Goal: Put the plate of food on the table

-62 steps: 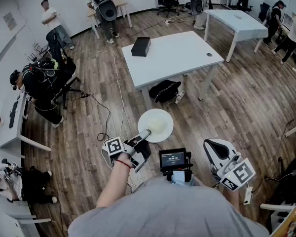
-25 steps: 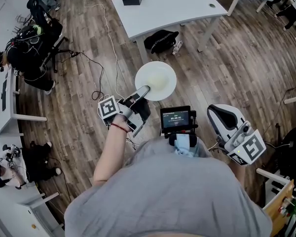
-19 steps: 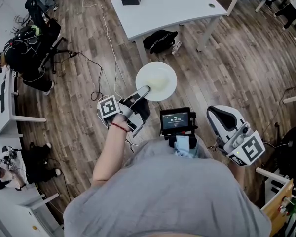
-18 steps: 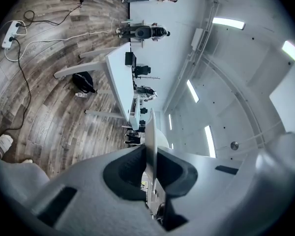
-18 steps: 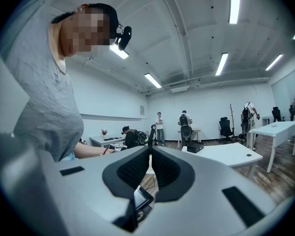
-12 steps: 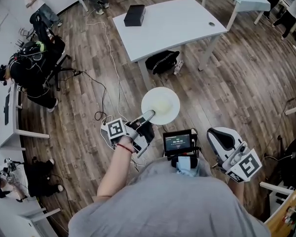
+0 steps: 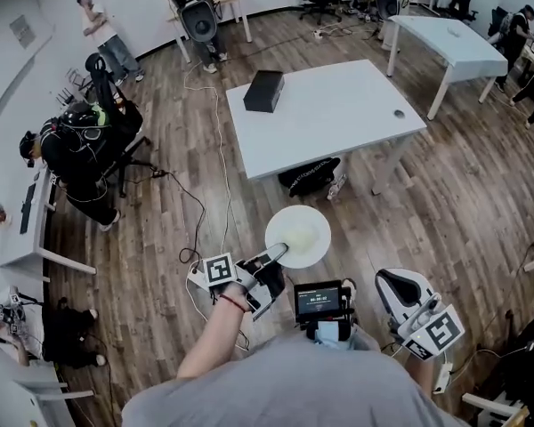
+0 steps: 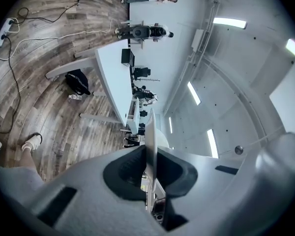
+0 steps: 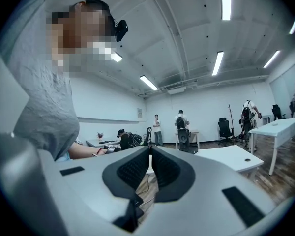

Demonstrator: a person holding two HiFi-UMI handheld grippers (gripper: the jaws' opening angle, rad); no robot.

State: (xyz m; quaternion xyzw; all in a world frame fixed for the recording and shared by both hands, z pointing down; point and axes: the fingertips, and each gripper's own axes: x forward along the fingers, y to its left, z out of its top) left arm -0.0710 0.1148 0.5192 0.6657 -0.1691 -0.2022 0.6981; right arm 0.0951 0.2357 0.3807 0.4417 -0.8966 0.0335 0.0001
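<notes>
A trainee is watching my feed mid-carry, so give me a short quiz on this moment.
1. True or false: the plate rests on the table.
2. The left gripper holds the plate by its: A rim, B centre, C food.
3. Fill in: the right gripper has its jaws ____ and holds nothing.

Key: 1 false, it is carried above the floor; 2 A; 3 shut.

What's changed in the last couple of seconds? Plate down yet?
Only the head view swung: it dipped down, then lifted again. Nothing was taken or let go. The left claw still clamps the plate by its rim over the floor, short of the table; the right claw stays shut and empty.
</notes>
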